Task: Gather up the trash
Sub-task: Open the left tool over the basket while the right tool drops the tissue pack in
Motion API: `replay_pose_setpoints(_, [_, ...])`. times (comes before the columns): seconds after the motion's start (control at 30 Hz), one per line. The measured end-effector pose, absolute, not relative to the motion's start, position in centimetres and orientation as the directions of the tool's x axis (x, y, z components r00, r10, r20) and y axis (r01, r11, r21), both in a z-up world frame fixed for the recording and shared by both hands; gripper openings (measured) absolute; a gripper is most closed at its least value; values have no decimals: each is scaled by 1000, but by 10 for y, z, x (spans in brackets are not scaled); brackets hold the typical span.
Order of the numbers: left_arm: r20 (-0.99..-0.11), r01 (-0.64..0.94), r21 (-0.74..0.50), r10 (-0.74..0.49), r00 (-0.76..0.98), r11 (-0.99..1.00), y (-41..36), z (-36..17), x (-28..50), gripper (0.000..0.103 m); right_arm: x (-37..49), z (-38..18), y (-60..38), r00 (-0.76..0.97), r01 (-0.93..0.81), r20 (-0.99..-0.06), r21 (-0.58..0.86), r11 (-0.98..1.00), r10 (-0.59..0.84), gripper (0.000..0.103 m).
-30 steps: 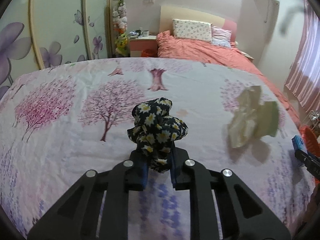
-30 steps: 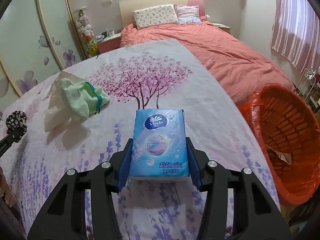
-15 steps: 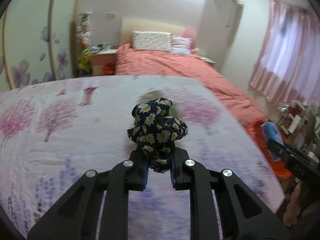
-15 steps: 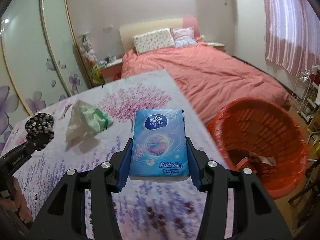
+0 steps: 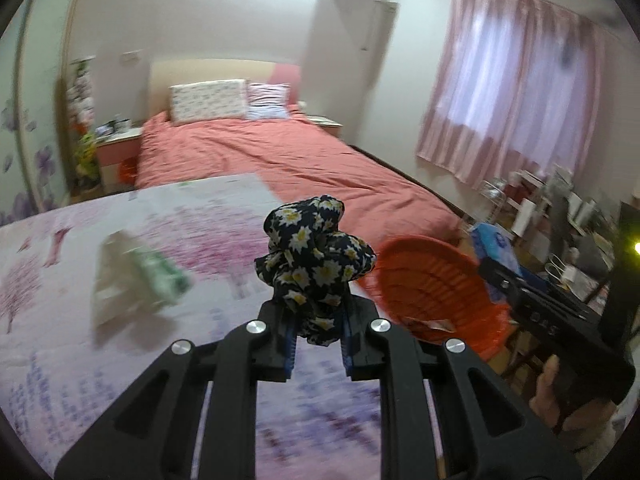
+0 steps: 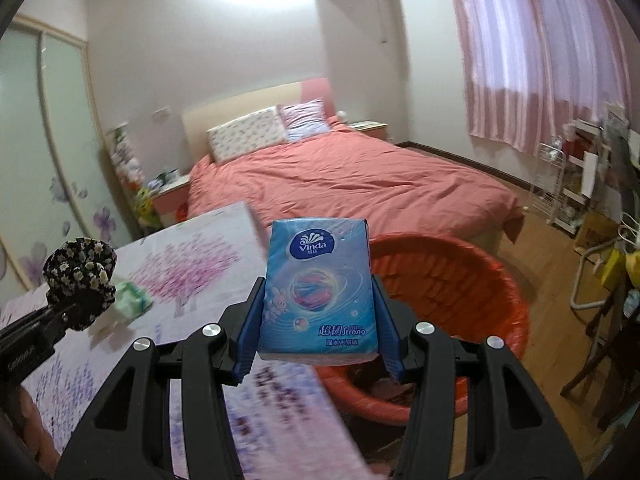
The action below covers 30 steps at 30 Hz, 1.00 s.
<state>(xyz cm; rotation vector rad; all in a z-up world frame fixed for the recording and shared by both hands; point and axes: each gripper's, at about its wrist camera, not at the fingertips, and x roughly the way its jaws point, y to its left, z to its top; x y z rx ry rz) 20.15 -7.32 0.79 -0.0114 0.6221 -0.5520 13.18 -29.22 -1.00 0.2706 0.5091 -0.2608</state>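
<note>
Beside the floral sheet, where crumpled tissues lie, the left gripper clamps a daisy-print scrunchie and the right gripper grips a Vinda tissue pack before the red basket.

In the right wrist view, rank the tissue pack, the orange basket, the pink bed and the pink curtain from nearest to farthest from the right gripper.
1. Blue tissue pack: clamped between the right gripper fingers.
2. Orange basket: just beyond and below, to the right.
3. Pink bed: mid-room, behind the basket.
4. Pink curtain: far wall, upper right.
</note>
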Motion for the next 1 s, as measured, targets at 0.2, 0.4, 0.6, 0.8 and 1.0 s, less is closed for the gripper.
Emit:
replay_pose_setpoints(0.2, [-558,599,-167,-577,597,783,-141,4,199,19,131,-17,-330,841,357,-503,235,904,-201,51])
replay_pose_setpoints(0.4, [-584,676,-162,-622,522,719,-207,-14,205,20,137,-26,-366,840,383,-504,288,878,-201,51])
replay_pose_setpoints(0.6, [-648,679,-153,-591,479,718,-246,-45,226,33,146,-45,-392,829,390,-535,340,856,-166,55])
replay_pose_setpoints(0.8, [-700,657,-145,-546,460,740,-256,-73,241,55,142,-55,-402,820,396,-555,371,840,-141,65])
replay_pose_setpoints(1.0, [-700,600,-96,-482,527,794,-229,-69,245,80,136,-49,-392,807,419,-558,314,852,-191,75])
